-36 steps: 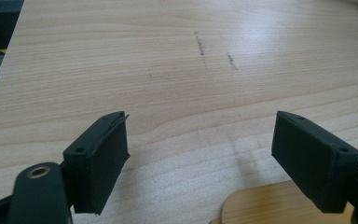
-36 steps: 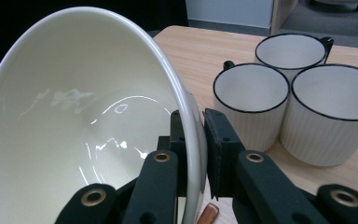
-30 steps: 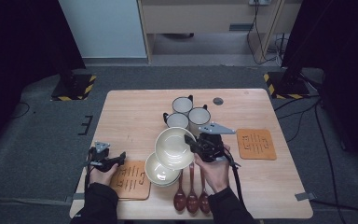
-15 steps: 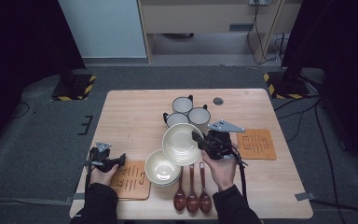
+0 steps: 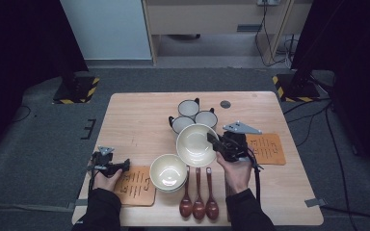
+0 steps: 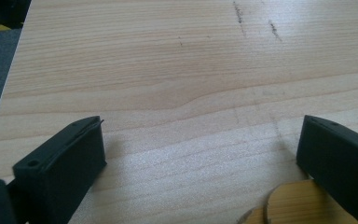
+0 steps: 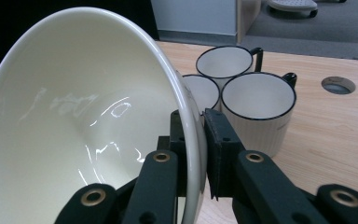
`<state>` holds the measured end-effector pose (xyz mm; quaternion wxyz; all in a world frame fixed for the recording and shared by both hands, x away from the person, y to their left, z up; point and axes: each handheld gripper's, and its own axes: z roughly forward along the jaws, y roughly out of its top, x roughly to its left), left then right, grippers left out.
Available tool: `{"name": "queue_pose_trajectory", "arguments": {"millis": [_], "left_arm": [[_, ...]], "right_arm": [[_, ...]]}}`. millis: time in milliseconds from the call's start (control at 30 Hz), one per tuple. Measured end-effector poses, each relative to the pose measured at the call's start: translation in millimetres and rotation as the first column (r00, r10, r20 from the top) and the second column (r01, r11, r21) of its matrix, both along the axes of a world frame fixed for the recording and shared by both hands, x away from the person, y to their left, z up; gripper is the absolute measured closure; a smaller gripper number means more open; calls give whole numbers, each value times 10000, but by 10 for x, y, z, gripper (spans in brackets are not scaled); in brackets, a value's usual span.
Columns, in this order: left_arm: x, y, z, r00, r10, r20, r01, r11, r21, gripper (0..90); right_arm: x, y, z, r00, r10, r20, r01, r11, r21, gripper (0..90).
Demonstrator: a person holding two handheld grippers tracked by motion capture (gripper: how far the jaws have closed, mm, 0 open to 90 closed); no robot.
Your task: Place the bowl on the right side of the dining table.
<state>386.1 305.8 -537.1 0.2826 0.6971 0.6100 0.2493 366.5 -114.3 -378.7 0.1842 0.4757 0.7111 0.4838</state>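
Right gripper (image 7: 193, 140): jaws clamped on tilted cream bowl (image 5: 196, 144) rim, held aloft; mugs (image 7: 256, 107) just beyond. Left gripper (image 5: 111, 166): jaws apart, resting low near table (image 6: 168, 70) edge, bare wood ahead.

You're at a light wooden table (image 5: 139, 115) on grey carpet (image 5: 38, 144). Beyond it stand a pale panel (image 5: 106, 29), a wooden cabinet (image 5: 207, 17) and dark curtains (image 5: 24, 38) at both sides.
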Motion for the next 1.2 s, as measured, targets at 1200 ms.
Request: {"name": "queue_pose_trajectory", "arguments": {"millis": [1200], "left_arm": [[1,0,0,10000,6,-7,-6,10000,4,0]], "right_arm": [[58,-586,-60,9973,-738,32,738,9972,-69,823]]}}
